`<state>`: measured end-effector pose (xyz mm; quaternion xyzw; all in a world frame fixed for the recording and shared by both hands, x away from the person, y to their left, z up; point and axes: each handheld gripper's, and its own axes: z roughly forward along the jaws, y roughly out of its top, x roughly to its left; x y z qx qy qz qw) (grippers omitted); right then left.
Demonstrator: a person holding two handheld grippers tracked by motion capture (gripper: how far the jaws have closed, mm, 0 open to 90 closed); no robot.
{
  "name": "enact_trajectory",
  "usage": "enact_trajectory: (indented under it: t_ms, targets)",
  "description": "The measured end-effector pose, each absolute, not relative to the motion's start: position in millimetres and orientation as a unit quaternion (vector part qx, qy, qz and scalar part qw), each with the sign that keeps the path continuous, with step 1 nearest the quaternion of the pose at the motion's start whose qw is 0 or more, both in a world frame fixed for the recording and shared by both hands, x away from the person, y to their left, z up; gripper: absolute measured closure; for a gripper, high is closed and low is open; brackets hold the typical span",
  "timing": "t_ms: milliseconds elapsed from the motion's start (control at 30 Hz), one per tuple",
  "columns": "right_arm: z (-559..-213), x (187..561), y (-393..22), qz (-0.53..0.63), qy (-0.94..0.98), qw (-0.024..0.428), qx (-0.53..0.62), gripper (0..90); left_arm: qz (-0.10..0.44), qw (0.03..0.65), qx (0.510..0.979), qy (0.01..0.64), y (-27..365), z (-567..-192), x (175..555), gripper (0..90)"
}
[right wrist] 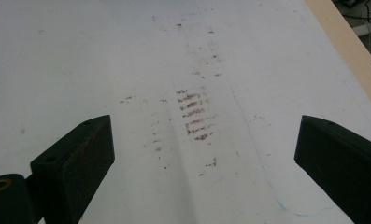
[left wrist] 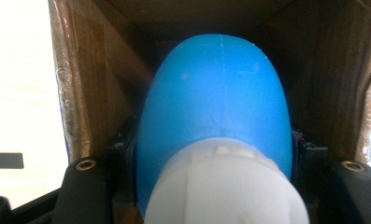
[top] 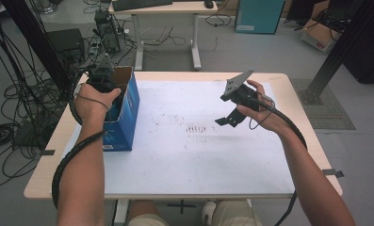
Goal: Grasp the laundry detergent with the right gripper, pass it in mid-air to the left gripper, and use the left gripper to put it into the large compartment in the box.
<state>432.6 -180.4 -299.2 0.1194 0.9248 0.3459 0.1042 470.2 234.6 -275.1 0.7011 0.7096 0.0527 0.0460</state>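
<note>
The left gripper [top: 101, 81] hangs over the open top of the blue box [top: 126, 123], which stands on the table [top: 43, 179] at about 9 o'clock from the table's middle, near the left edge of the white sheet [top: 199, 160]. In the left gripper view the jaws are clamped on a blue and white object [left wrist: 218, 116], rounded like a dome, blue at its far end and white at the near end; what it is cannot be told. It sits inside the box, between the brown cardboard walls [left wrist: 94, 79], and whether it touches the bottom cannot be told. The right gripper [top: 227, 120] is held above the sheet at about 2 o'clock from the table's middle, well apart from the box. Its jaws stand wide with nothing between them, and they look down on brown smudges [right wrist: 195, 119] on the sheet.
</note>
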Motion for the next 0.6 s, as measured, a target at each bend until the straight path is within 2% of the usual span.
enact_trajectory:
  t_ms: [600]
  targets:
    - [-299.9,432.6,-181.0,0.343,0.926,0.104,0.120,5.0,0.051,0.043,0.703,0.708,233.6,-275.1,470.8,36.6]
